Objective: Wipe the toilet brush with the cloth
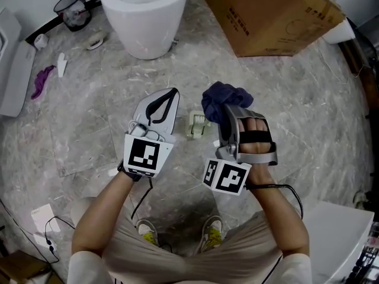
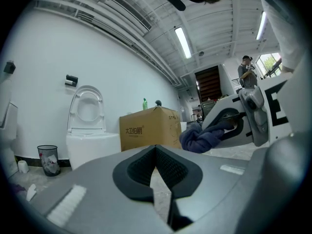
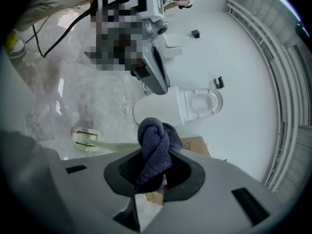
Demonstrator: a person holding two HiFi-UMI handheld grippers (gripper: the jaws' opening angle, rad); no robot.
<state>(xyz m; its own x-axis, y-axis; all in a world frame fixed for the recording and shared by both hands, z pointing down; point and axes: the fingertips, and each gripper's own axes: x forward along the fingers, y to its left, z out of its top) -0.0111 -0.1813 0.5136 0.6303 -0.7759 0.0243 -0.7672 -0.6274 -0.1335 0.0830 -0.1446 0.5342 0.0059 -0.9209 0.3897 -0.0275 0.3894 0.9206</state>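
The dark blue cloth [image 3: 155, 147] looks soft and fuzzy. The round white toilet [image 1: 145, 34] is smooth and shiny. The big brown cardboard box [image 1: 266, 10] is dull. The grey marbled stone floor [image 1: 308, 105] shines a little.

Probably a staged bathroom: toilet [image 1: 142, 22], cardboard box [image 1: 266, 16], bare industrial ceiling [image 2: 146, 23].

1. The cloth [image 1: 224, 98] is dark blue and twisted into a thick bunch. I see it pinched between the jaws of the right gripper [image 3: 155, 172], with most of it standing out past the tips.
2. The toilet brush [image 1: 198, 125] is pale cream-green. It lies flat on the floor just left of the cloth, and its handle runs toward the cloth.
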